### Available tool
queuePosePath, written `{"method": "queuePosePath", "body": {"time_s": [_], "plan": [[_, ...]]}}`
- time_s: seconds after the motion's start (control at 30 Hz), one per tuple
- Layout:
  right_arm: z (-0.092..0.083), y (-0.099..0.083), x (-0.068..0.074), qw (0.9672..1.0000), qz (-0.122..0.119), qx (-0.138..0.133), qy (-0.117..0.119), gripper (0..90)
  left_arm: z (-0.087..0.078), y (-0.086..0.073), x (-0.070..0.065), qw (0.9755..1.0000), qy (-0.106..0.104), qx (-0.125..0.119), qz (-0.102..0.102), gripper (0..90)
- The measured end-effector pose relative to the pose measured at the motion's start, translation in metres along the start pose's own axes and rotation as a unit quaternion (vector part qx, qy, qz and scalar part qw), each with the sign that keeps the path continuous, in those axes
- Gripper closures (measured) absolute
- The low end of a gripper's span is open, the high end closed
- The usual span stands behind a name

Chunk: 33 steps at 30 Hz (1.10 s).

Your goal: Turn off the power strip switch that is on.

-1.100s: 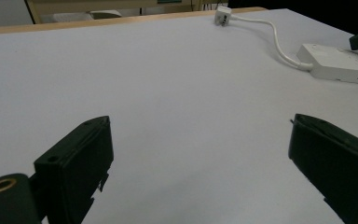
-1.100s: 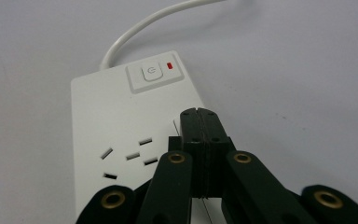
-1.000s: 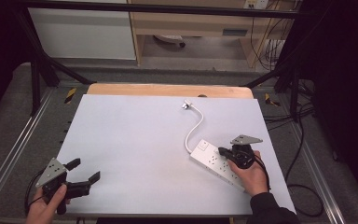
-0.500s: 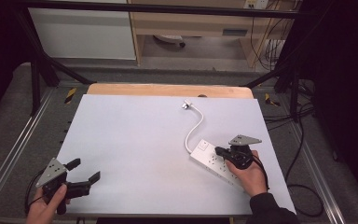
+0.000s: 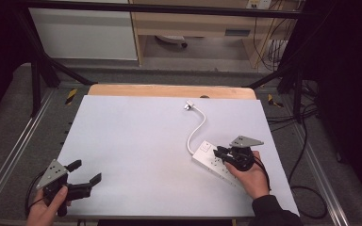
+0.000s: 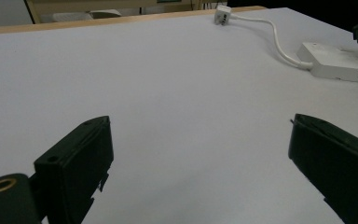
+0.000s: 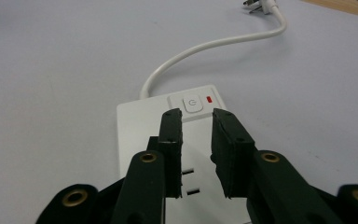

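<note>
Over the switch end of the white power strip at the table's right, the right gripper has just been parting its jaws to a narrow gap with nothing between them, while the left gripper rests wide apart at the near-left corner.

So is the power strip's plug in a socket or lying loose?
Loose. The plug lies on the white table at its cable's end, prongs bare in the right gripper view.

The power strip looks like smooth, slightly glossy white plastic, its cord rubbery. The counter has a matt pale sheet over wood. The fingers are matt black plastic.
</note>
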State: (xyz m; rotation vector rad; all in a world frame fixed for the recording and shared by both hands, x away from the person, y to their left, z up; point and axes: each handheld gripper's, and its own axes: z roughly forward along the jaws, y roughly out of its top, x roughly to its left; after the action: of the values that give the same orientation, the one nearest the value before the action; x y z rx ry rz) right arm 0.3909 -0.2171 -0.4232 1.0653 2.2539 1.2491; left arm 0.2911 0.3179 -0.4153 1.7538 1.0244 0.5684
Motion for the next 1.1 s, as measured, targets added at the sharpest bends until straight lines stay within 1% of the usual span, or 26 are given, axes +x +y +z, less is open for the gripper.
{"method": "queuePosePath", "body": {"time_s": [0.13, 0.17, 0.23, 0.33, 0.4, 0.53, 0.7, 0.77, 0.87, 0.9, 0.97, 1.07, 1.1], "plan": [[0.001, 0.001, 0.002, 1.0000, -0.001, -0.001, -0.001, 64.9, 0.000, 0.000, 0.000, 1.0000, 0.000, 0.000, 0.000, 6.6], [0.001, 0.001, 0.003, 1.0000, -0.002, -0.001, -0.002, 63.9, 0.000, 0.000, 0.000, 1.0000, 0.000, 0.000, 0.000, 6.6], [0.001, 0.003, 0.005, 0.9999, -0.014, -0.002, -0.007, 60.0, 0.000, 0.000, 0.000, 1.0000, 0.000, 0.000, 0.000, 6.6], [0.002, 0.005, 0.009, 0.9998, -0.019, -0.006, -0.004, 49.5, 0.000, 0.000, 0.000, 1.0000, 0.000, 0.001, 0.000, 6.6], [0.003, 0.006, 0.010, 0.9999, -0.016, -0.005, -0.001, 40.3, 0.000, 0.000, 0.000, 1.0000, 0.000, 0.001, 0.001, 6.6], [0.006, 0.007, 0.013, 0.9999, -0.016, -0.005, -0.002, 25.1, 0.000, 0.000, 0.000, 1.0000, 0.000, 0.001, 0.000, 6.6], [0.007, 0.009, 0.017, 0.9998, -0.014, -0.014, 0.008, 12.0, 0.000, 0.000, 0.000, 1.0000, -0.001, 0.002, 0.000, 6.6], [0.007, 0.010, 0.018, 0.9996, -0.016, -0.020, 0.010, 8.3, 0.000, 0.000, 0.000, 1.0000, 0.000, 0.002, 0.000, 6.6], [0.008, 0.012, 0.019, 0.9996, -0.007, -0.022, 0.019, 4.8, 0.000, 0.000, 0.000, 1.0000, 0.000, 0.001, 0.000, 6.6], [0.008, 0.012, 0.020, 0.9995, -0.008, -0.024, 0.018, 4.3, 0.000, 0.000, 0.000, 1.0000, -0.001, 0.002, 0.000, 6.6], [0.011, 0.011, 0.021, 0.9992, -0.018, -0.028, 0.021, 3.8, 0.000, 0.000, 0.000, 1.0000, -0.001, 0.002, -0.001, 6.6], [0.014, 0.011, 0.022, 0.9996, -0.008, -0.020, 0.020, 4.5, 0.000, 0.000, 0.000, 1.0000, 0.000, 0.001, -0.002, 6.5], [0.014, 0.011, 0.022, 0.9996, -0.009, -0.019, 0.021, 3.7, 0.000, 0.000, 0.000, 1.0000, 0.000, 0.001, -0.002, 6.5]]}}
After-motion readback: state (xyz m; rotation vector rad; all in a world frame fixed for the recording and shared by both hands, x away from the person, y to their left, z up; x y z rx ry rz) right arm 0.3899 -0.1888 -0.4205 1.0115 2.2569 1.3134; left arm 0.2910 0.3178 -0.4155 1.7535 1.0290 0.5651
